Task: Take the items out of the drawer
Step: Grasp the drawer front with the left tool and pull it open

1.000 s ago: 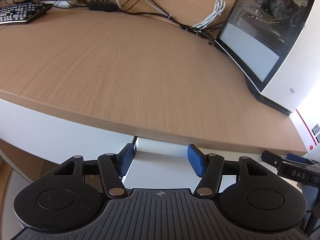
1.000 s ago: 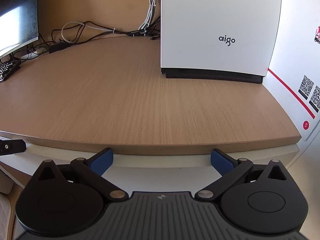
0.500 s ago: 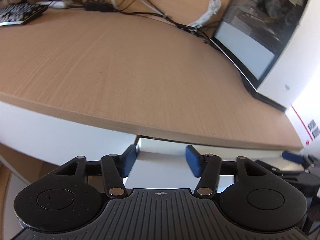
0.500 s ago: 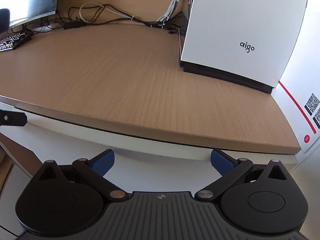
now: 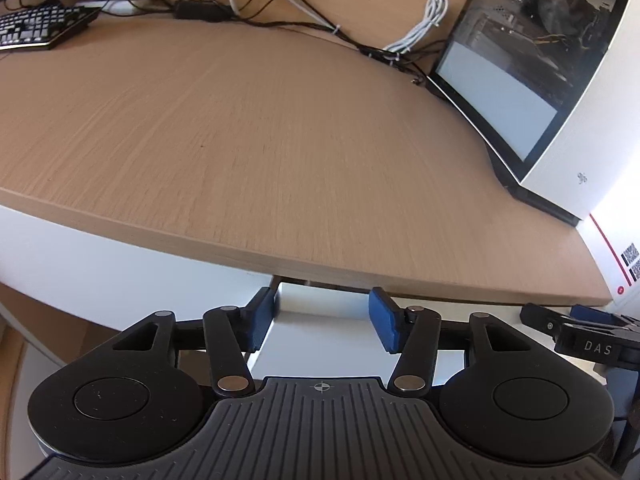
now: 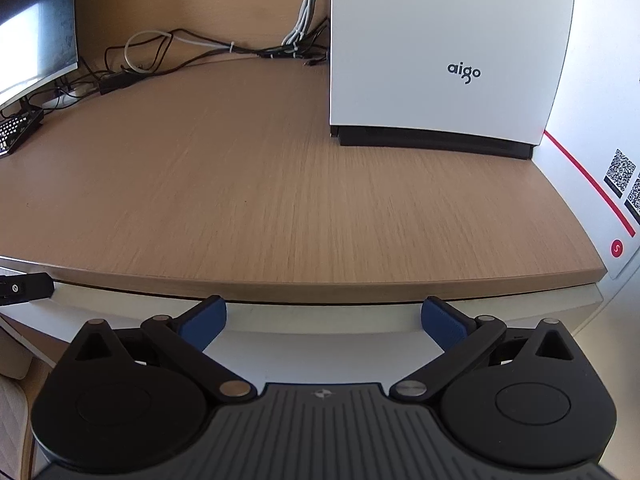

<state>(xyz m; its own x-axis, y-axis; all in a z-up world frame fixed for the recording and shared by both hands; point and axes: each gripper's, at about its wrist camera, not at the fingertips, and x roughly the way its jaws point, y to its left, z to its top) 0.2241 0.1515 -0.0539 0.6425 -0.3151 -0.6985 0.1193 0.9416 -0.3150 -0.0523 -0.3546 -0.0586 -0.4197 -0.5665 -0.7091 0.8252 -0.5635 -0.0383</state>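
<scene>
A white drawer front (image 5: pixel 320 312) sits just under the wooden desk's front edge (image 5: pixel 280 256); its inside is hidden. My left gripper (image 5: pixel 323 316) hovers at the drawer front's left end. Its jaws are opening, and the top edge of the front lies between the blue pads (image 5: pixel 382 318) without being pressed. My right gripper (image 6: pixel 322 320) stands wide open in front of the same white front (image 6: pixel 320 322), further right, and holds nothing. The right gripper's black body (image 5: pixel 580 336) shows at the right edge of the left wrist view.
A white computer case (image 6: pixel 440 60) stands on the desk at the right, with its glass side (image 5: pixel 520 60) facing left. Cables (image 5: pixel 280 0) run along the back, and a keyboard (image 5: pixel 36 28) lies at the far left. A white board with QR codes (image 6: pixel 620 172) stands at the right.
The left jaws stand slightly narrower than a second ago. The right gripper swung left half a second ago and has come back to face the computer case.
</scene>
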